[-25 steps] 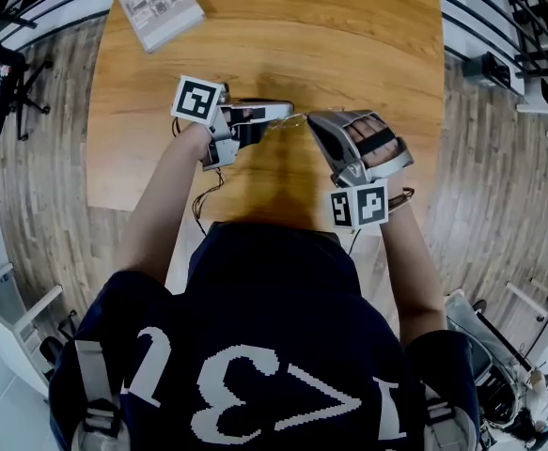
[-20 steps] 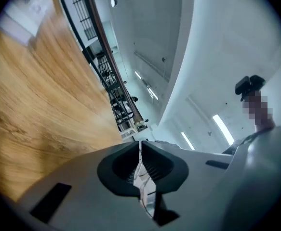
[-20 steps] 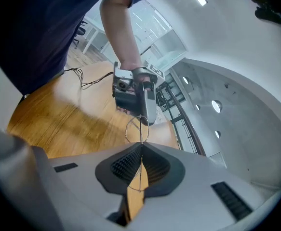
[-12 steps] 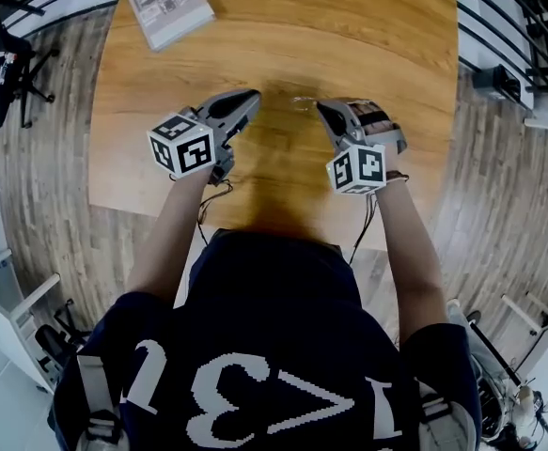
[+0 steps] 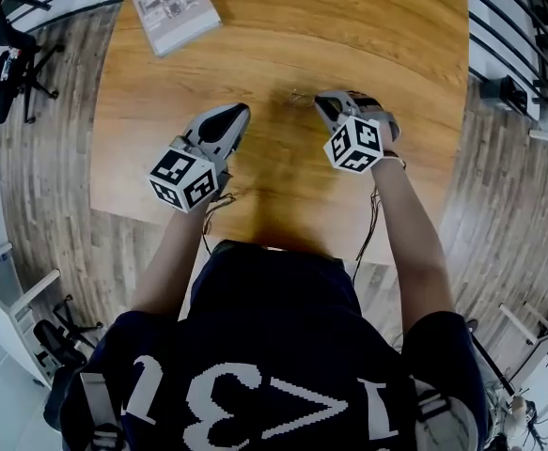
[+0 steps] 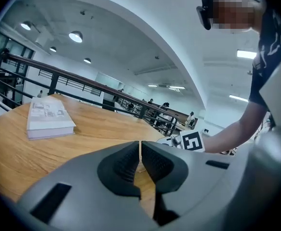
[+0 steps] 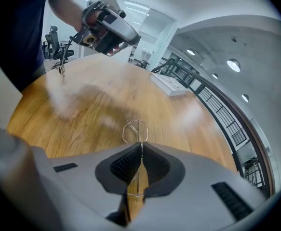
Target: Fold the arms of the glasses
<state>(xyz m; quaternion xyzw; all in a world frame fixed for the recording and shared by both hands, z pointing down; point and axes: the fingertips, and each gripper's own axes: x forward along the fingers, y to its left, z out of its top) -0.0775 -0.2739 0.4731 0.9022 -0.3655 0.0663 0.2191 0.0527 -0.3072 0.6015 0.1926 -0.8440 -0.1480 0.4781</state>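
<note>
The person leans over a round wooden desk (image 5: 283,26) with a tool in each hand. The right gripper (image 7: 141,150) has its fingers (image 7: 123,167) pinched tight on a pair of thin wire glasses (image 7: 134,130), and one lens loop pokes out past the tips, low over the middle of the desk; whether it touches the wood I cannot tell. The left gripper (image 6: 140,150) sits off to the left of the glasses, clear of them, its fingers (image 6: 126,166) pressed together with nothing between them. A closed book (image 5: 173,7) lies flat at the far left corner, well apart from both tools.
</note>
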